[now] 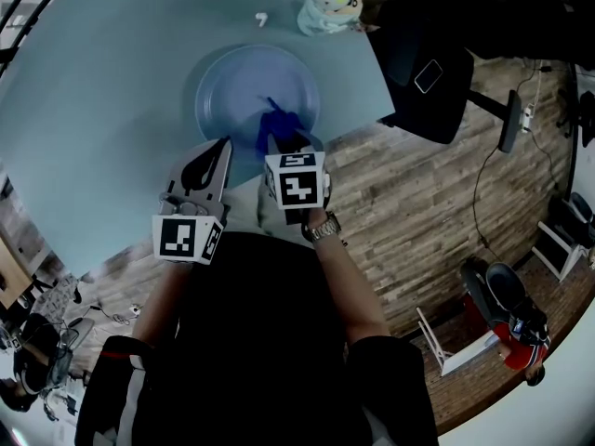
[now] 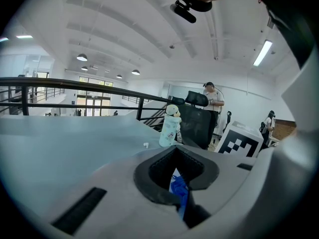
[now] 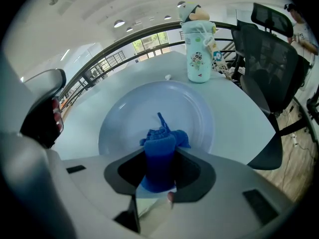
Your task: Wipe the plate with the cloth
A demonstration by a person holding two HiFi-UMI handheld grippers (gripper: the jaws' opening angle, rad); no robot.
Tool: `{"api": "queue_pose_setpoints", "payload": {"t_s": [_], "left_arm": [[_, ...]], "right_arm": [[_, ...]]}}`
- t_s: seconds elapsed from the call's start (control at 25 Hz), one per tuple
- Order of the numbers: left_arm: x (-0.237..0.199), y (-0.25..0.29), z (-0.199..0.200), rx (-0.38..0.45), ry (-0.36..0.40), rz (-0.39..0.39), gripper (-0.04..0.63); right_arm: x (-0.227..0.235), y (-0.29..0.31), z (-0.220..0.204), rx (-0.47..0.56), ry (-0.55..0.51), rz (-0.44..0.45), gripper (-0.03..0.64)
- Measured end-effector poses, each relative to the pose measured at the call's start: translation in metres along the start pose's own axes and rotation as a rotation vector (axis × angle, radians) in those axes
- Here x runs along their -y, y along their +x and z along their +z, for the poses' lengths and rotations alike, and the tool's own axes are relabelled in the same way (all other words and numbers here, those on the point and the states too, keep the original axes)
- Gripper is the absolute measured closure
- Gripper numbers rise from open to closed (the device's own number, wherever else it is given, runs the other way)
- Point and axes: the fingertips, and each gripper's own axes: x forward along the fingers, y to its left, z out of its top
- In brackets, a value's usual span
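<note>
Between the jaws of my right gripper (image 3: 159, 156) a rolled blue cloth (image 3: 160, 141) is pinched tight. Its bunched end reaches out over the inner part of the pale blue plate (image 3: 124, 118), on the side nearest me. My left gripper (image 1: 221, 147) has its jaws pressed together. A scrap of blue shows through the slot behind their tips, and I think it is the cloth lying beyond rather than anything gripped, though that feed is murky. That gripper hangs at the plate's near-left rim, tilted upward. The plate sits on a grey-blue table (image 1: 102, 110). Past its far rim stand a cartoon-topped bottle (image 1: 330, 3) and a small white object (image 1: 261, 17). A black office chair (image 1: 423, 72) stands off the table's right edge, on wooden floor (image 1: 409, 212).
</note>
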Motion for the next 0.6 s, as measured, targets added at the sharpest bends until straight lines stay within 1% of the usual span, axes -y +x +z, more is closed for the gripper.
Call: {"api": "queue_pose_setpoints", "payload": {"t_s": [0.32,0.6], "left_arm": [[-0.001,0.015,0.0,-0.015,-0.002,-0.01,0.595],[-0.011,0.022,0.001,-0.027,-0.01,0.004,0.595]], "right_arm": [[0.028,0.003,0.018,0.023,0.004,-0.047,0.497],[0.039,0.008,0.036,0.02,0.012,-0.064,0.497]]}}
